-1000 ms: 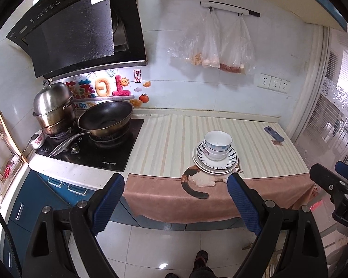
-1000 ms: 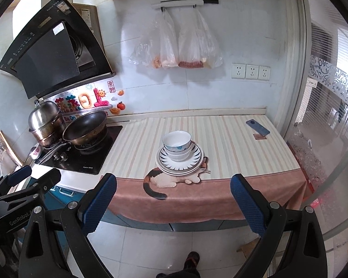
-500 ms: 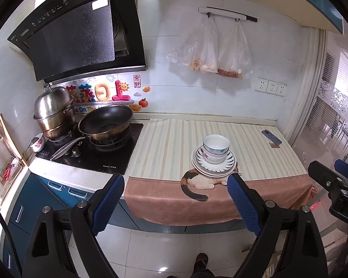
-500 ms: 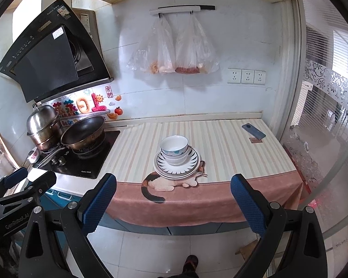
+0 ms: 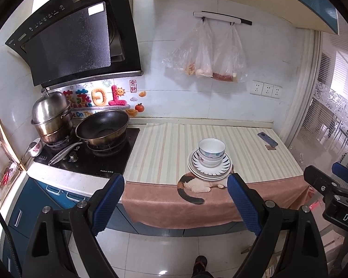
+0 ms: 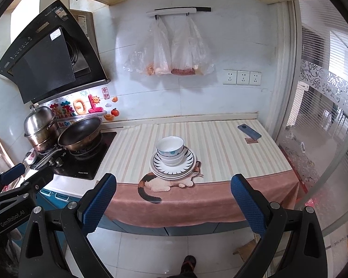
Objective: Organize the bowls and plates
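White bowls with blue trim [image 5: 211, 151] [image 6: 170, 151] sit nested on a stack of plates [image 5: 222, 172] [image 6: 187, 164], the top one striped, near the counter's front edge. My left gripper [image 5: 175, 188] hangs open in front of the counter, well short of the stack, with nothing between its blue pads. My right gripper [image 6: 173, 187] is likewise open and empty, back from the counter edge. Each view catches the other gripper at its side edge.
A striped counter [image 5: 164, 148] has a pink cloth with a cat print [image 6: 169, 183] draped over its front. A black wok [image 5: 102, 128] and steel pot [image 5: 51, 115] sit on the hob at left. A phone [image 6: 249, 131] lies back right. Plastic bags [image 6: 171, 53] hang on the wall.
Both grippers have drawn back and tilted upward, so the counter and the dish stack look smaller and lower in view. The dishes have not moved; both grippers stay open.
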A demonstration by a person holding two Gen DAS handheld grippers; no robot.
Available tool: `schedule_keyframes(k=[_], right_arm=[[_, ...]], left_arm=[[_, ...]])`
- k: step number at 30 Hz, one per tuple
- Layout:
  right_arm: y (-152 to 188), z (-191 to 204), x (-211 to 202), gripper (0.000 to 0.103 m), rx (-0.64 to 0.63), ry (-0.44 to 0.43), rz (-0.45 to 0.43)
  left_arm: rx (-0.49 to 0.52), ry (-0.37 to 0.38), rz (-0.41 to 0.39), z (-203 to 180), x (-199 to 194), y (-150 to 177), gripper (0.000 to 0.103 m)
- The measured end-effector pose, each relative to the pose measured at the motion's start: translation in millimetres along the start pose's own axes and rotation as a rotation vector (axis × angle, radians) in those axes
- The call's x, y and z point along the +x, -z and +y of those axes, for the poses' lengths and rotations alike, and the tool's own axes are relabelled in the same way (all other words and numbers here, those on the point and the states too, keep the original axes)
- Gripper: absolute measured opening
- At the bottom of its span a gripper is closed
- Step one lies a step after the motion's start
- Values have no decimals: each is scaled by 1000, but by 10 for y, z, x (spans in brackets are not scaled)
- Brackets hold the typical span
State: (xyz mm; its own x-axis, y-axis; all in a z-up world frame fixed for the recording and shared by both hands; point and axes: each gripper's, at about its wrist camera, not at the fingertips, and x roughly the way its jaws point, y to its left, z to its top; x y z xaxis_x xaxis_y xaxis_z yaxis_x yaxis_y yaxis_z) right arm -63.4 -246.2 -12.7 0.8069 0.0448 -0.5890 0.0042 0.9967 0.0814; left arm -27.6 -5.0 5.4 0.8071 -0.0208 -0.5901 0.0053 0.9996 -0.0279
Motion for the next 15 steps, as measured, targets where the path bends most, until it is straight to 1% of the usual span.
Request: schedule_keyframes(k=[15], right_arm=[[4, -32, -3, 101, 6, -1, 3]], left_arm=[[2, 0, -3, -5, -40, 10, 91]])
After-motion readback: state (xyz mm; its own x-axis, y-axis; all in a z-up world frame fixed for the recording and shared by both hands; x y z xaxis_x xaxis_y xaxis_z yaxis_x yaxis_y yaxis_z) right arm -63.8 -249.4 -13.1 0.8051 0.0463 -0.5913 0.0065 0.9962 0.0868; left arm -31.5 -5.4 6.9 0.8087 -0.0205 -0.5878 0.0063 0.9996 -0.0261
